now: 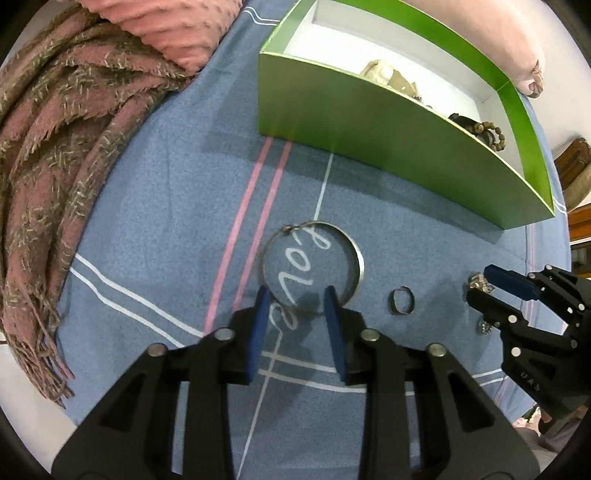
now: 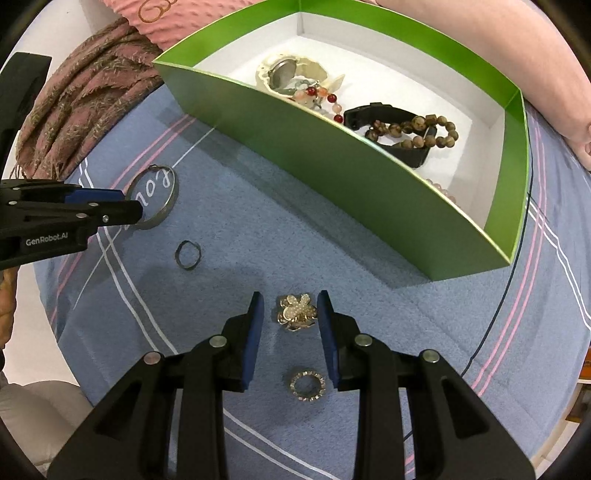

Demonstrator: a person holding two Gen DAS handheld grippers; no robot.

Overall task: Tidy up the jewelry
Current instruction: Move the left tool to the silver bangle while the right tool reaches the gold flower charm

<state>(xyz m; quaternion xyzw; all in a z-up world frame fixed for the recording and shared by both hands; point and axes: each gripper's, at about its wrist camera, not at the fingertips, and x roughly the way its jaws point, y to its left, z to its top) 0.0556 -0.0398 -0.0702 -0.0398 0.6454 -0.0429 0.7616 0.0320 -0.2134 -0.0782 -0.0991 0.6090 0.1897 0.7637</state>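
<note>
A silver bangle [image 1: 356,258] lies flat on the blue cloth; it also shows in the right wrist view [image 2: 171,199]. My left gripper [image 1: 295,299] is open, its blue fingers [image 1: 263,306] straddling the bangle's near rim. A small dark ring [image 1: 402,301] lies to its right, also in the right wrist view [image 2: 188,254]. My right gripper [image 2: 290,310] is open around a gold flower brooch [image 2: 297,313]. A gold crystal ring [image 2: 307,386] lies nearer, between the fingers. The green box [image 2: 332,166] holds a watch, bead bracelets and a black band.
A pink-brown fringed scarf [image 1: 55,147] lies left of the cloth. A pink textured pillow [image 1: 177,26] sits behind it. The green box [image 1: 369,140] stands beyond the bangle. A pale pink cushion [image 2: 554,85] lies behind the box on the right.
</note>
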